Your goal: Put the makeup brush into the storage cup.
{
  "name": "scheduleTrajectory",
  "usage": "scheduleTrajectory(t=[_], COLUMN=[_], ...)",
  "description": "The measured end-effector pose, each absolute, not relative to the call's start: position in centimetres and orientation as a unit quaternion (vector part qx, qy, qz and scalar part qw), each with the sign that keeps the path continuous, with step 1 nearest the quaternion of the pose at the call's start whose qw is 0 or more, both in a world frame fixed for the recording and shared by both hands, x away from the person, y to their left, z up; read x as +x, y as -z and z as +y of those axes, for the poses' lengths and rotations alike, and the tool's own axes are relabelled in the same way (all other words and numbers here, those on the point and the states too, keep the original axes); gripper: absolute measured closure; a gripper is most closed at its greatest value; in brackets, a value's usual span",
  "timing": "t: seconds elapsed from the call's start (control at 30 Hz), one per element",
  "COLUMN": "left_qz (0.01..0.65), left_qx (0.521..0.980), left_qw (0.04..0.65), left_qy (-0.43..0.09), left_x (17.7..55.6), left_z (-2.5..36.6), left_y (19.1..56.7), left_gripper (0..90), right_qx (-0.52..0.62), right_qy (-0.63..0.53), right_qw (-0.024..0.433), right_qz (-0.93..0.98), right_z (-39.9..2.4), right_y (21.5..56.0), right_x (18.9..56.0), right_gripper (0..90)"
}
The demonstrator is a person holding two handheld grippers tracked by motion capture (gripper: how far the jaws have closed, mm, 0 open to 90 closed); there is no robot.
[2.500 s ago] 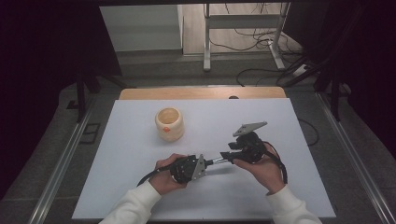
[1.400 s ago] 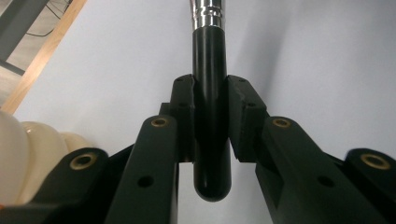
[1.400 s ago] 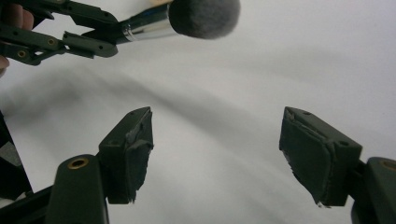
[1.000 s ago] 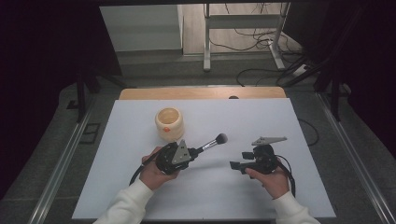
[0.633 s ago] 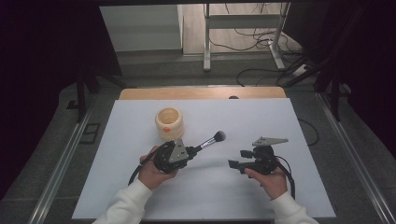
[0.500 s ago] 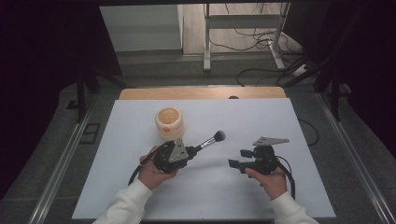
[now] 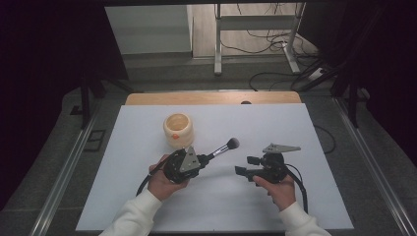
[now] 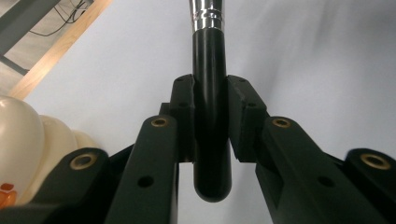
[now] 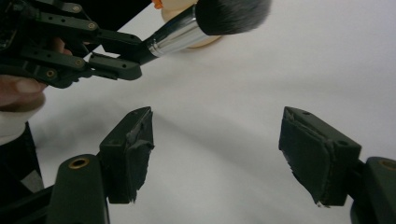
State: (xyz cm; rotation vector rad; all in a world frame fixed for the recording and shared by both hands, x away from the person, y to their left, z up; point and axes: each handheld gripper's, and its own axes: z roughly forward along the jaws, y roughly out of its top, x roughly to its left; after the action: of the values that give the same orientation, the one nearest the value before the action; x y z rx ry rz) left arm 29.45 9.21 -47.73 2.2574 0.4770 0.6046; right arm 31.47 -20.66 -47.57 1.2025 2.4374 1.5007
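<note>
Low in the frame, your left tongs (image 7: 202, 159) clamp the makeup brush (image 7: 223, 148) by its handle; your right tongs (image 7: 246, 166) gape wide, empty. Beyond, upper left on the counter (image 7: 275, 123), the cream jar (image 7: 178, 130) waits—brush apparently not yet delivered.

A makeup brush with a black round-ended handle, shiny silver ferrule and dark grey bristle head (image 7: 220, 150) is raised off the white table, pointing away and to the right, its handle (image 8: 210, 121) pinched between two black jaws. A cream, lobed ceramic jar with an open top (image 7: 178, 130) stands upright just behind it.
</note>
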Motion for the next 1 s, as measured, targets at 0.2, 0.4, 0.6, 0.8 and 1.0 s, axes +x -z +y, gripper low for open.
scheduleTrajectory(t=[0.2, 0.4, 0.6, 0.8, 1.0], left_qz=[0.183, 0.181, 0.176, 0.175, 0.172], left_qx=[0.882, 0.881, 0.881, 0.88, 0.88], left_qw=[0.365, 0.367, 0.37, 0.373, 0.375], left_qy=[-0.235, -0.236, -0.236, -0.236, -0.236], left_x=[29.4, 29.3, 29.2, 29.1, 29.0], left_z=[8.9, 8.8, 8.7, 8.4, 7.9], left_y=[47.9, 47.8, 47.8, 47.9, 48.1], left_gripper=[74.0, 74.1, 74.0, 74.0, 74.0], right_qx=[0.389, 0.393, 0.398, 0.403, 0.403], right_qy=[-0.494, -0.499, -0.505, -0.52, -0.544], right_qw=[0.005, -0.003, -0.009, -0.018, -0.014], right_qz=[0.778, 0.772, 0.766, 0.753, 0.736], right_z=[-19.9, -19.0, -18.7, -18.0, -17.7], right_y=[47.9, 48.3, 48.5, 48.9, 48.9], right_x=[31.7, 31.8, 32.0, 32.2, 32.4], right_gripper=[27.4, 28.5, 28.2, 28.2, 31.9])
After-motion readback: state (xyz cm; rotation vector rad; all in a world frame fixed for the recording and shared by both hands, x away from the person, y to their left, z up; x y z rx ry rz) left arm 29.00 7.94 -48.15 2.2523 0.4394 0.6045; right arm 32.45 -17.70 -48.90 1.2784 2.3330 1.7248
